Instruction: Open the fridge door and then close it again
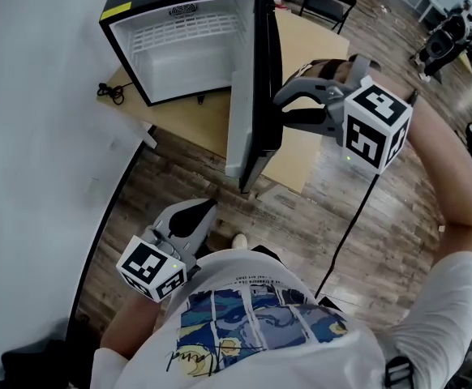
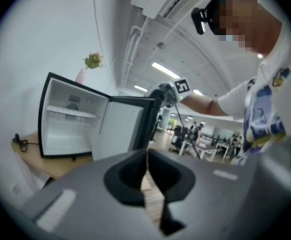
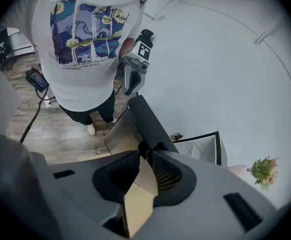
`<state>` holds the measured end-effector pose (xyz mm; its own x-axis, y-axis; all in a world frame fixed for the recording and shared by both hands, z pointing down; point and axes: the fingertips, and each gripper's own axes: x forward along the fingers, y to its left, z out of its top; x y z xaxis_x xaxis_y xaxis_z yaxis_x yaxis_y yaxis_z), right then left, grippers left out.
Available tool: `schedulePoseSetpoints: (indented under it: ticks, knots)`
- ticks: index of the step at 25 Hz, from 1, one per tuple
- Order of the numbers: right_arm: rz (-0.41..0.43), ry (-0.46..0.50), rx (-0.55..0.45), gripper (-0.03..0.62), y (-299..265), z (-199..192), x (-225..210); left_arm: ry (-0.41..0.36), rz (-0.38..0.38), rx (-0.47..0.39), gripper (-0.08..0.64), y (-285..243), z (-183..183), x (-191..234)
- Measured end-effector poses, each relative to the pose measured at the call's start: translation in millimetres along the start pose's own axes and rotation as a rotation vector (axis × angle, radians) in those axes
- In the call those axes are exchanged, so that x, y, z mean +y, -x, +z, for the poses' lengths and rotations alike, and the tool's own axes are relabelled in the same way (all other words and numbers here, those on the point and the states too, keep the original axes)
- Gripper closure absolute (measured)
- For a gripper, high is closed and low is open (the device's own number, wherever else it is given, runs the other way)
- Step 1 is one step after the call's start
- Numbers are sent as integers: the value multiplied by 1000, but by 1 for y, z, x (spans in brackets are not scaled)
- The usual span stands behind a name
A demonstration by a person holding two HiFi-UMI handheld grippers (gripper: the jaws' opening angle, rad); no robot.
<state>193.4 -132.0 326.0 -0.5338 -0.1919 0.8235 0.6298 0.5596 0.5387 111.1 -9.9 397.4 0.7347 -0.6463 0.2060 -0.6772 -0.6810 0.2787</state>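
Two grippers | right gripper [image 1: 280,109]: I pinch fridge door [image 1: 242,128] at upright free edge, hinge beyond fingertips | left gripper [image 1: 203,214]: fingers together, empty, farther off.

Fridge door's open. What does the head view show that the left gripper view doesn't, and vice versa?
Head view only: the left gripper from outside, marker cube and all, held low by the person's shirt. Left gripper view only: that gripper's jaws together on nothing, the plant with its leaves above the fridge, ceiling lights. Both: the open fridge, its door swung out, the right gripper at the door's edge.
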Motion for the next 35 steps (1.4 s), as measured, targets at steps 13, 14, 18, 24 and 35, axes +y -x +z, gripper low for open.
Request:
schedulePoseSetpoints:
  ticks: [13,14,18,24,35]
  knots:
    - [-16,32,33,526,51,-33,44,-33,-7,5,546,-29,8,-51]
    - [-18,35,39,525,56,-37,48,-36,-6,7,546,-31,9,-56]
    - [-14,36,65,523,70,-49,59,-45,-10,12,546,-37,14,-65]
    - [-8,33,99,520,72,-61,64,-57,-33,12,546,-38,15,-65]
    - [14,47,152,515,78,-76,70,-59,-44,13,546,-40,18,-68]
